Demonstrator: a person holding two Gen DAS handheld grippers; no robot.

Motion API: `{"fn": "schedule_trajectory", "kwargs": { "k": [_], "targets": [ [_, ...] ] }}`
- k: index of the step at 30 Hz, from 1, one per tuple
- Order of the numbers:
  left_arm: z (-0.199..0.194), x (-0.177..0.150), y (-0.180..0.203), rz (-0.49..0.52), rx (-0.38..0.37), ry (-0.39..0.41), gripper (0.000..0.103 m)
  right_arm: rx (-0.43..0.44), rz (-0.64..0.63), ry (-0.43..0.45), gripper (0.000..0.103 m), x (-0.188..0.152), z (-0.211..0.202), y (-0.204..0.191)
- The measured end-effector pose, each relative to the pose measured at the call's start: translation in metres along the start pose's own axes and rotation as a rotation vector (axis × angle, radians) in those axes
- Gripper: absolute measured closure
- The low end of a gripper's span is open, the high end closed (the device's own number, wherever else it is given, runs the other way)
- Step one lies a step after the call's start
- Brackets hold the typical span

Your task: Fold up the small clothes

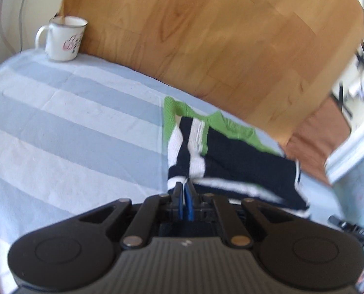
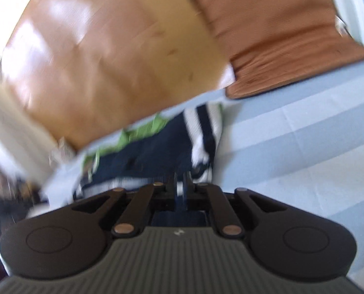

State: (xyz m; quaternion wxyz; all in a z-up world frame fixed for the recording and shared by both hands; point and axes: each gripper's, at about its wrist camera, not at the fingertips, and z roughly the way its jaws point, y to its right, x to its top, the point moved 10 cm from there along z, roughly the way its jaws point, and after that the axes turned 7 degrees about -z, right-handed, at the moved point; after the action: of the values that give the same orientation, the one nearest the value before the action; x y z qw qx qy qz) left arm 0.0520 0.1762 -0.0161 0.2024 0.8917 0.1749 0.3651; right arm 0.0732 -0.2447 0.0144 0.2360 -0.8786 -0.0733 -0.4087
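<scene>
Striped garment [image 1: 231,161] pinched by left gripper [image 1: 183,186] and right gripper [image 2: 181,183], over blue-striped cloth [image 1: 71,112]; wood floor [image 1: 218,36] beyond.

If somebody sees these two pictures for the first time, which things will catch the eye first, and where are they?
First, the small navy, white and green striped knitted garment, near the far edge of the blue-and-white striped cloth; the left claw and right claw each pinch its near edge. Next, the white enamel mug at the cloth's far left corner, then the brown cushion at its far right.
</scene>
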Motion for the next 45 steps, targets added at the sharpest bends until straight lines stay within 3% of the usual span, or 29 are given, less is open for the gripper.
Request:
{"fn": "schedule_trajectory", "kwargs": {
  "k": [1, 3, 9, 11, 15, 20, 24, 30, 35, 43, 44, 45],
  "targets": [
    [-0.002, -0.007, -0.001, 0.039, 0.012, -0.001, 0.092, -0.012, -0.055, -0.009, 0.088, -0.009, -0.006, -0.005],
    [-0.007, -0.021, 0.000, 0.103, 0.015, -0.004, 0.072, -0.037, -0.120, -0.027, 0.072, -0.024, -0.011, -0.010],
    [-0.012, -0.052, -0.004, 0.148, 0.026, -0.028, 0.060, -0.066, -0.247, -0.050, 0.069, -0.054, -0.019, -0.023],
    [-0.012, -0.061, -0.004, 0.159, 0.035, -0.030, 0.060, -0.082, -0.286, -0.037, 0.071, -0.057, -0.017, -0.030],
    [-0.016, -0.078, -0.004, 0.214, 0.089, 0.001, 0.060, -0.168, -0.392, -0.015, 0.088, -0.060, -0.018, -0.038],
    [-0.026, -0.083, -0.004, 0.280, 0.169, 0.063, 0.060, -0.259, -0.551, 0.050, 0.090, -0.062, -0.026, -0.052],
    [-0.028, -0.090, 0.005, 0.331, 0.176, 0.079, 0.061, -0.270, -0.655, 0.096, 0.090, -0.067, -0.032, -0.066],
    [-0.027, -0.100, 0.016, 0.388, 0.185, 0.095, 0.061, -0.224, -0.667, 0.110, 0.090, -0.072, -0.034, -0.074],
    [-0.028, -0.105, 0.027, 0.438, 0.196, 0.134, 0.061, -0.180, -0.546, 0.023, 0.089, -0.078, -0.019, -0.063],
    [-0.017, -0.107, 0.027, 0.433, 0.163, 0.101, 0.060, -0.151, -0.408, 0.008, 0.086, -0.077, -0.016, -0.057],
    [-0.016, -0.107, 0.026, 0.419, 0.152, 0.095, 0.065, -0.147, -0.405, 0.009, 0.087, -0.077, -0.016, -0.056],
    [-0.016, -0.106, 0.025, 0.408, 0.143, 0.094, 0.078, -0.147, -0.406, 0.013, 0.089, -0.077, -0.017, -0.056]
  ]
}}
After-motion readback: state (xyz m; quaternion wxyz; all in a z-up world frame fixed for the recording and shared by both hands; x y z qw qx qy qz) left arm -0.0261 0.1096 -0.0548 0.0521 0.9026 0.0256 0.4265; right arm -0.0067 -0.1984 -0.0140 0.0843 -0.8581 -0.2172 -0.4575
